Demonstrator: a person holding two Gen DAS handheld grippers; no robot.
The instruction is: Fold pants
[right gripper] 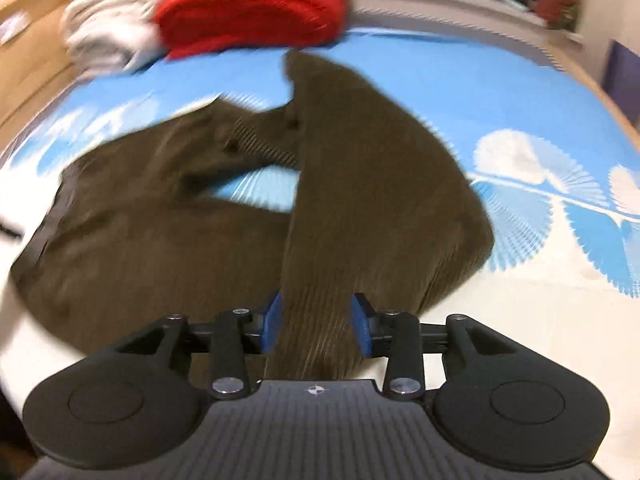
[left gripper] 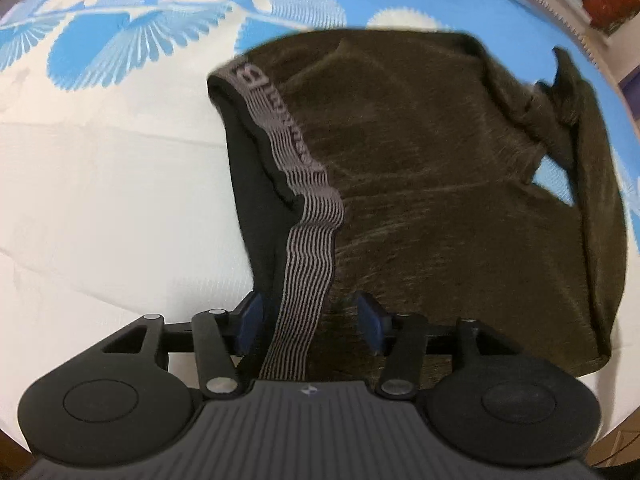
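Brown ribbed knit pants (left gripper: 440,184) with grey striped waistband (left gripper: 308,248), spread on blue-and-white patterned bedsheet (left gripper: 100,184). Left gripper (left gripper: 310,320): jaws apart, waistband between blue pads. Right gripper (right gripper: 316,322): jaws apart, trouser leg between.

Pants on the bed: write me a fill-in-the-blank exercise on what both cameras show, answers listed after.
1. The pants are dark ____ in colour.
2. The left tongs have the striped ____ of the pants between their fingers.
3. The bedsheet is white and ____.
4. Beyond the pants, in the right camera, lies a ____ garment.

Answers: brown; waistband; blue; red
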